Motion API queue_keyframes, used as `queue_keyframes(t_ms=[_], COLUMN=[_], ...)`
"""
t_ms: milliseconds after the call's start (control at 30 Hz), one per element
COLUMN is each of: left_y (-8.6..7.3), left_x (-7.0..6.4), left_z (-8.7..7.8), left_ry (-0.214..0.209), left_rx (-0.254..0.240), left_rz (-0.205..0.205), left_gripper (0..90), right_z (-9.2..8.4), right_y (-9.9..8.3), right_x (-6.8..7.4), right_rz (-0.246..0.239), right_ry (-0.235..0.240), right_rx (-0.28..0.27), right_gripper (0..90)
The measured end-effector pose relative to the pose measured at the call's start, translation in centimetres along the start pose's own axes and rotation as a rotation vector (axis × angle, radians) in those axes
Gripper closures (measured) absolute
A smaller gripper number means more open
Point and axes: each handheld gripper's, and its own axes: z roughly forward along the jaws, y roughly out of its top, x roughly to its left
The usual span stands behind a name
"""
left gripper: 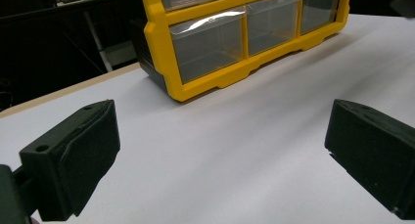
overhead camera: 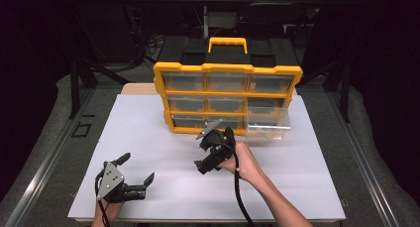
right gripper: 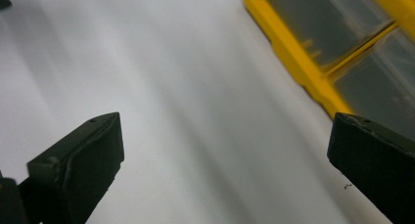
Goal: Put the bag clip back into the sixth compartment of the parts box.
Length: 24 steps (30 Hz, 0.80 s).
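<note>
A yellow organiser (overhead camera: 227, 67) with clear drawers and a yellow handle stands upright at the back of the white board (overhead camera: 143, 128). Its bottom right drawer (overhead camera: 268, 124) is pulled out toward me. My right gripper (overhead camera: 203, 150) is held tilted just in front of the organiser's bottom row, jaws wide open and empty. In the right gripper view, the right gripper (right gripper: 225, 160) faces the board, with the organiser's frame (right gripper: 293, 62) at upper right. My left gripper (overhead camera: 137, 168) rests low at the front left, open and empty. The left gripper view has the left gripper (left gripper: 220, 155) facing the organiser's corner (left gripper: 166, 62).
The board's front edge (overhead camera: 208, 219) lies just below both hands. Grey floor (overhead camera: 47, 138) and dark stands (overhead camera: 74, 83) flank the board. Black cables (overhead camera: 240, 197) trail from each gripper. Bare white surface (overhead camera: 297, 167) stretches to the right.
</note>
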Motion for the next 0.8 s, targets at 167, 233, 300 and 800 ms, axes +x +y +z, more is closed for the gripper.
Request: queue_keyframes(t_ms=[167, 233, 300, 800], left_y=[0.0, 0.0, 0.0, 0.0], left_x=[0.0, 0.0, 0.0, 0.0], left_z=[0.1, 0.0, 0.1, 0.1], left_ry=[-0.002, -0.002, -0.001, -0.008], left_rx=[0.001, 0.001, 0.002, 0.002], left_rz=[0.002, 0.003, 0.002, 0.006], left_gripper=[0.0, 0.0, 0.0, 0.0], right_z=[0.7, 0.9, 0.9, 0.3], right_y=[-2.0, -2.7, -3.3, -8.4], right_x=[0.4, 0.5, 0.7, 0.7], right_rz=[-0.013, -0.011, -0.009, 0.021], right_ry=[0.005, 0.014, 0.009, -0.034], right_rx=[-0.011, -0.018, -0.026, -0.13], right_gripper=[0.0, 0.0, 0.0, 0.3])
